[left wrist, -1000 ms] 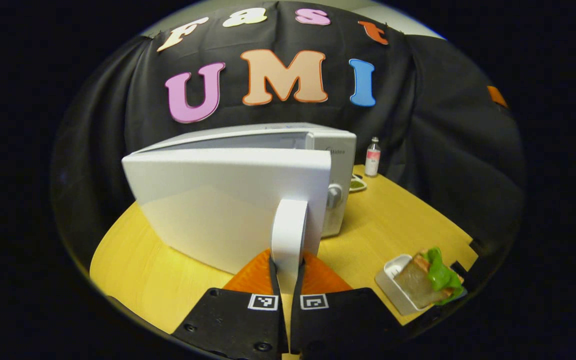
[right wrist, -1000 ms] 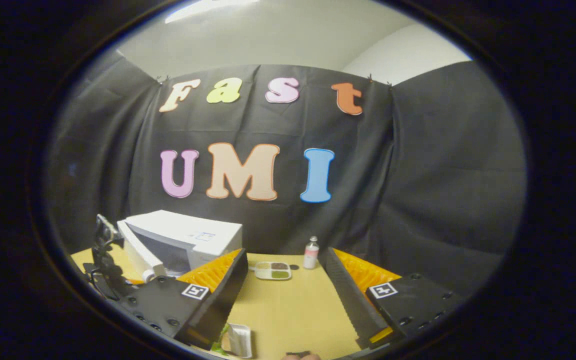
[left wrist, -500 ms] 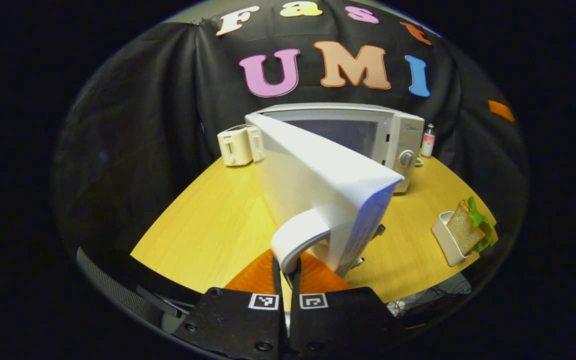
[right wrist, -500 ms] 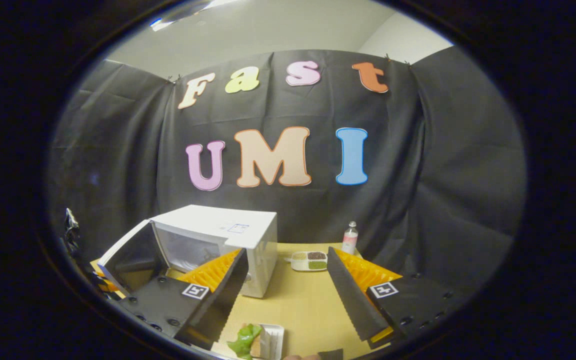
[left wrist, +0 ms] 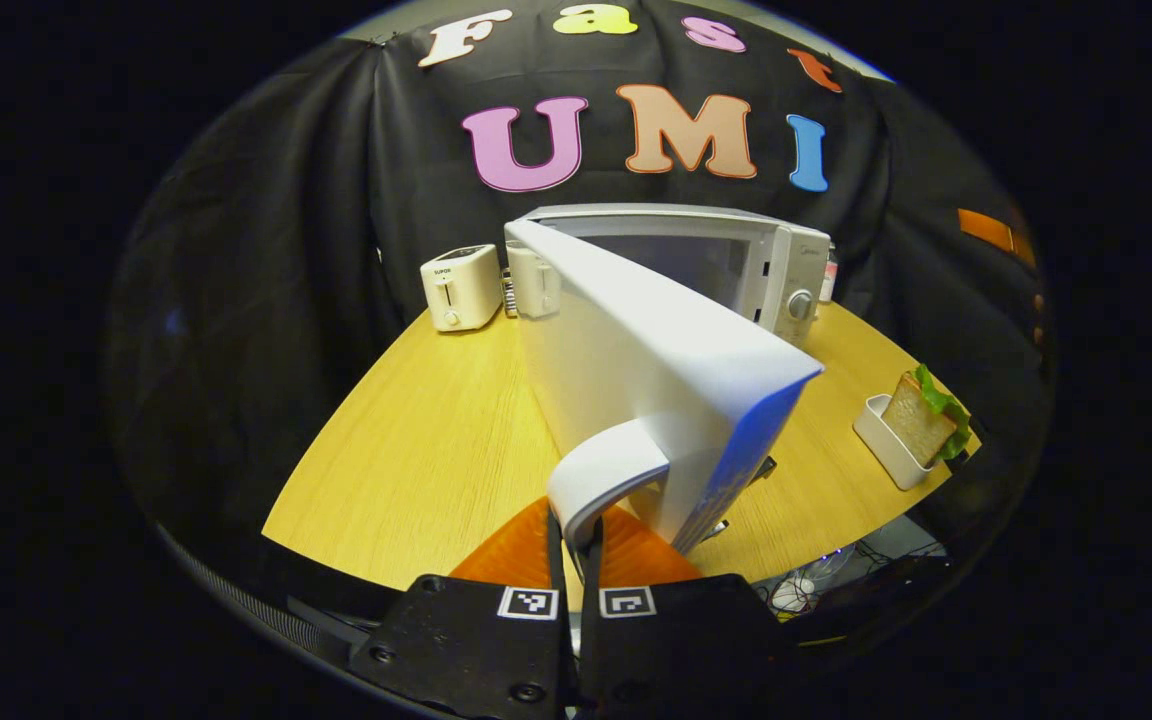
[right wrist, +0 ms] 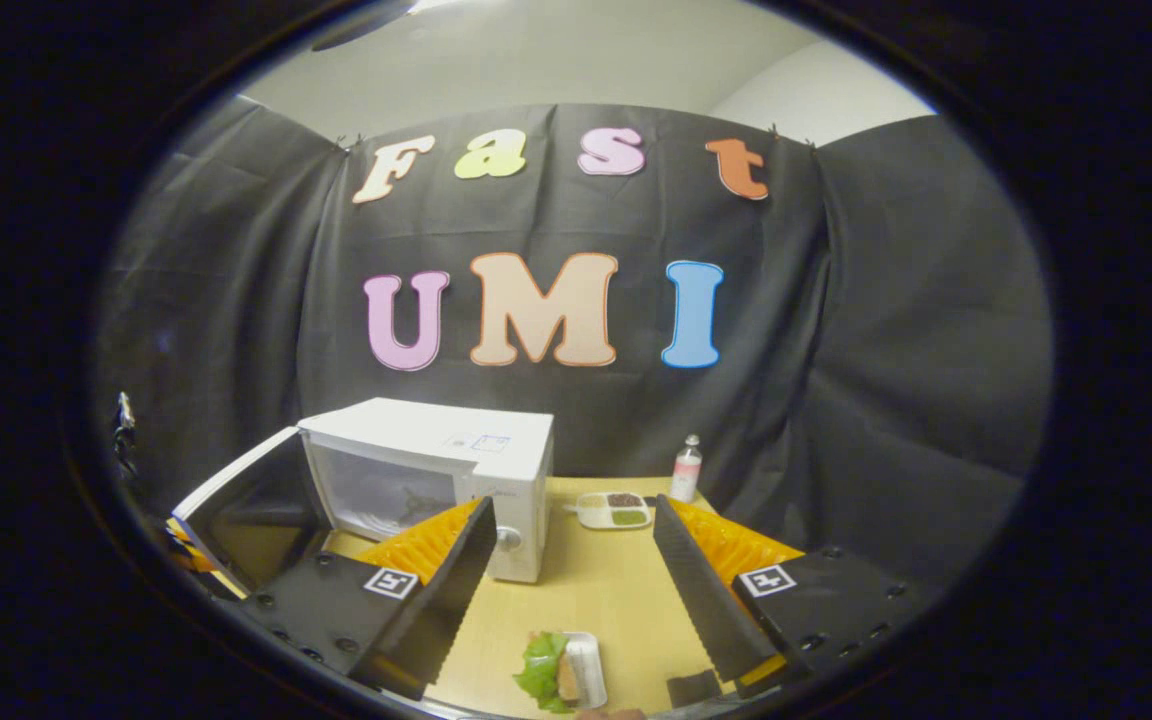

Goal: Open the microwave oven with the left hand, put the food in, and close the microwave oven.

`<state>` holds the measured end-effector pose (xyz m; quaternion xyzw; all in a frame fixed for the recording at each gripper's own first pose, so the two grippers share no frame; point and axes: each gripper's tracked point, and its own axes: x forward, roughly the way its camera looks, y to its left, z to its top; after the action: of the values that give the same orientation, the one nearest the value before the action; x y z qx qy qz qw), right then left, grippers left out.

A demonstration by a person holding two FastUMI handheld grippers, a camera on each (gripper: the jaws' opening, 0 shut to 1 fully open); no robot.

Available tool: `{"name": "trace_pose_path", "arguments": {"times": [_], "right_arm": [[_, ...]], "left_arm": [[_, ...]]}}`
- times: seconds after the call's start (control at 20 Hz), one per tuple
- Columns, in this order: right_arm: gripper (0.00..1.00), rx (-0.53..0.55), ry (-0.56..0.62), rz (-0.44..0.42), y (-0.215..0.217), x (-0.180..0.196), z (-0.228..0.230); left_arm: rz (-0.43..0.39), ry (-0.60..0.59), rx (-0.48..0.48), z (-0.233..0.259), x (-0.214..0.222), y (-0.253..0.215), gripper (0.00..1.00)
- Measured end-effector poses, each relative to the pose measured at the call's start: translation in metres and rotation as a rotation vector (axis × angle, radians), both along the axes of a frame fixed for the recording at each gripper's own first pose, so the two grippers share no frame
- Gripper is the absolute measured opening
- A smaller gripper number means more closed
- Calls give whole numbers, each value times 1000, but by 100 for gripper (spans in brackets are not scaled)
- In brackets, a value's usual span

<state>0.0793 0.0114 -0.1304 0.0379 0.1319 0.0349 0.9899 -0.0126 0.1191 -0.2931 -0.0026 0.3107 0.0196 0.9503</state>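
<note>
gripping microwave door handle (left wrist: 604, 478), left gripper (left wrist: 576, 545), wooden table (left wrist: 436, 430), black cloth wall (right wrist: 886, 350)

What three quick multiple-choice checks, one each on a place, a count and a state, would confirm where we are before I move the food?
1. Where is the sandwich?
A. inside the microwave
B. in a white tray on the table
C. between the right gripper's fingers

2. How many toasters stand beside the microwave?
A. none
B. two
C. four

3. How is the microwave door?
A. swung open
B. shut
C. taken off

Answers: 1 B, the sandwich sits in its white tray on the table. 2 B, two toasters show in the left gripper view. 3 A, the left gripper grips the door handle and the cavity is exposed.
</note>
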Motion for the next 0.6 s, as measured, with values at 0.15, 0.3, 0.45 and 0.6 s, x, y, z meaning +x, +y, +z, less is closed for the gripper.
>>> {"name": "trace_pose_path", "arguments": {"times": [0.15,0.3,0.45,0.6], "right_arm": [[97,0,58,-27,1,-10,-25],[97,-23,113,-20,10,-15,-51],[97,-65,144,3,14,-20,-70],[97,-84,192,13,12,-27,-94]], "left_arm": [[-20,-11,-10,0,1,-1,6],[9,44,-56,-10,-1,0,11],[28,49,-58,-8,-2,2,39],[38,19,-17,-5,-3,9,56]]}}
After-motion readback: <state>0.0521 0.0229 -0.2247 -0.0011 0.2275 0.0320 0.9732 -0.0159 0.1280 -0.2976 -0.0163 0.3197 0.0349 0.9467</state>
